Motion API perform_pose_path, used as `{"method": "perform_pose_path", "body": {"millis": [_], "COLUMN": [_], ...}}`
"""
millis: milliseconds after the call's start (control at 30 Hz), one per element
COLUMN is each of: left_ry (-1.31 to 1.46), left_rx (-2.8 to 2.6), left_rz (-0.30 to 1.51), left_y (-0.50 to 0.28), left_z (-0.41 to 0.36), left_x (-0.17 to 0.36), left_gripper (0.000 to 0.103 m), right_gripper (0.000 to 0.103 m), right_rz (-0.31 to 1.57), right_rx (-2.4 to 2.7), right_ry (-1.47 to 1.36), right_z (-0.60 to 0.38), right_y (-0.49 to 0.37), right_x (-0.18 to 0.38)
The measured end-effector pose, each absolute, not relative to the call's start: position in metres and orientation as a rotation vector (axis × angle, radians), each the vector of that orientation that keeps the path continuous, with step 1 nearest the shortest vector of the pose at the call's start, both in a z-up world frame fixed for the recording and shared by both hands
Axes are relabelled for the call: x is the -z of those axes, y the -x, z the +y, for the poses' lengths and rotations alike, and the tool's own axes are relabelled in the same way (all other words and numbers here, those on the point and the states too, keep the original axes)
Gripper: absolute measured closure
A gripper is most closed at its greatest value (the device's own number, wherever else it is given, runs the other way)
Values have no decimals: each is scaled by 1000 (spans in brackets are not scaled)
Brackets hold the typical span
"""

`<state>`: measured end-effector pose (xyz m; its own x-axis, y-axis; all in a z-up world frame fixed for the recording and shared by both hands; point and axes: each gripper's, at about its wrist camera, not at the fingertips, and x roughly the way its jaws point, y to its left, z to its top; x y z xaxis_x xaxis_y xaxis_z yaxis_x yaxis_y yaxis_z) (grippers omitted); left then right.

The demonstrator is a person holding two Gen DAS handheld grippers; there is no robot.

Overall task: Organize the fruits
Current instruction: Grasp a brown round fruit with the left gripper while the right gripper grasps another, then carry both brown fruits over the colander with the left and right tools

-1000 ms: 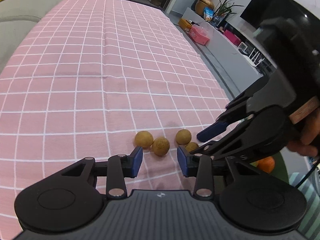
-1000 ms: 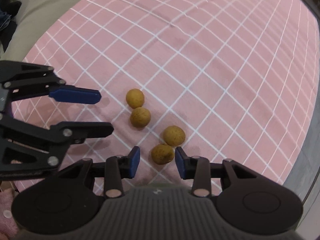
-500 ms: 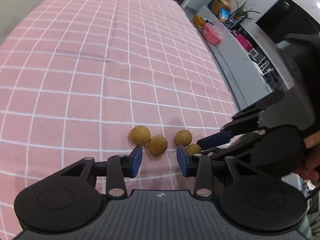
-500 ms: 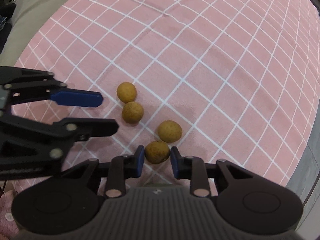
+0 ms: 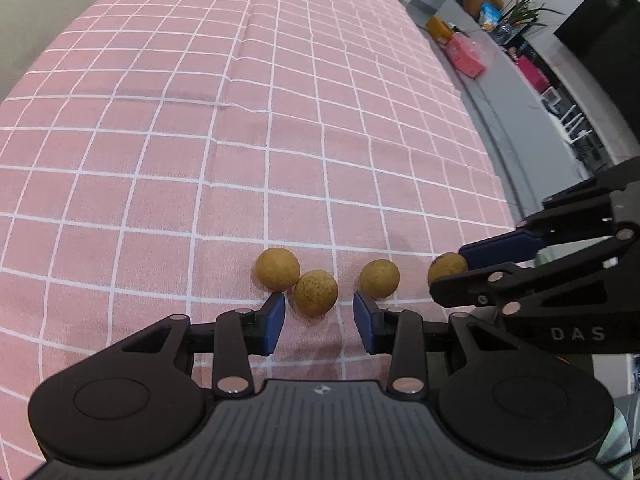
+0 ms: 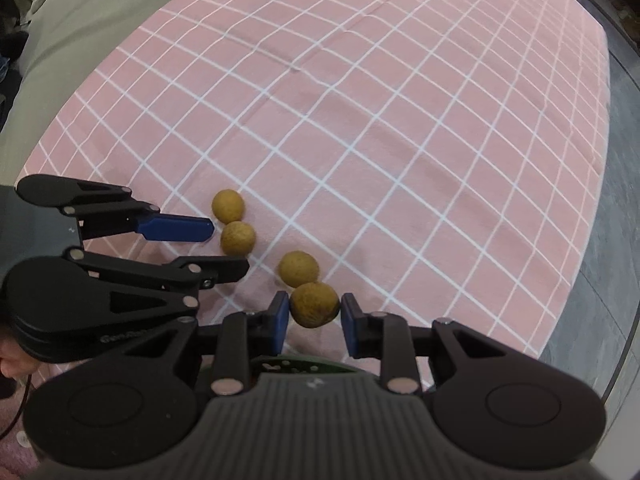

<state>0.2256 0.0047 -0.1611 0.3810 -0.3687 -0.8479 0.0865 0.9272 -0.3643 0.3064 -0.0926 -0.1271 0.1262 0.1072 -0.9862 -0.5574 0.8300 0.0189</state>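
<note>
1. Four small round tan-brown fruits with rough skin, lying near the front edge of a pink cloth with a white grid (image 5: 280,120): a touching pair at the left, a third just beside, a fourth toward the right.
2. Right gripper (image 6: 313,316), black with blue pads, closed on the nearest tan fruit (image 6: 314,305); both pads pressed to its sides, fruit filling the gap. In the left wrist view, same fruit (image 5: 447,269) pinched at the tip of that gripper (image 5: 460,270), well apart from the pair, apparently clear of the third fruit (image 5: 379,278).
3. Left gripper (image 5: 319,322) low over the cloth, fingers moderately apart and holding nothing; nearer fruit of the pair (image 5: 315,293) just ahead of the gap, not yet between the pads; farther fruit (image 5: 277,269) touching it behind and to the left.
4. Step in hand, as a judgement: picking up the loose fruits, right side already gripping one, left side lined up on the next.
5. Whether the gripped fruit is off the cloth: cannot tell.
6. Next move likely calls for: lifting the right catch straight up without nudging the third fruit; pushing the left fingers forward around the nearer fruit of the pair, then closing gently.
7. Risk: round fruits rolling at a touch, and the farther fruit being knocked away by the left pad. Destination for the fruits not in view.
</note>
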Motion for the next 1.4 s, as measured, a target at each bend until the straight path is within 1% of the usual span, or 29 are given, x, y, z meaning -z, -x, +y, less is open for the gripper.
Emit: {"method": "perform_pose_path", "body": {"millis": [133,233,433,567,733,933,1167,1400], "left_ry": [291,302,364,335,325,303,241,227], "left_rx": [275,263,298,319,344,406,534,658], "left_rz": [1158,1155,1131,1108,1076,1015,987,1027], "left_y": [-226,-226,-221,-216,-208,-193,-166,-140], "left_z": [3,3,13,14,18,16,-16,-52], "left_x": [165,166,164,153,134,99,69,62], "left_gripper": [73,77,78,78,78,78,78,78], "right_gripper": [79,79,79,79,79,79,79,79], "right_rz": [1356,1343,1291,1260,1187,1068,986,1030], "right_rx": [-498,-495,-494,-494,-473,-441,-361,-299], "right_ry": [365,338,290,258,231,156,87,62], "right_z": [-98,-104,-111,-115,-121,-134,-157,-187], "right_y": [-305,-301,-293,-283,-263,-233,-186,-138], "right_x": [127,126,117,109,93,61,37,46]}}
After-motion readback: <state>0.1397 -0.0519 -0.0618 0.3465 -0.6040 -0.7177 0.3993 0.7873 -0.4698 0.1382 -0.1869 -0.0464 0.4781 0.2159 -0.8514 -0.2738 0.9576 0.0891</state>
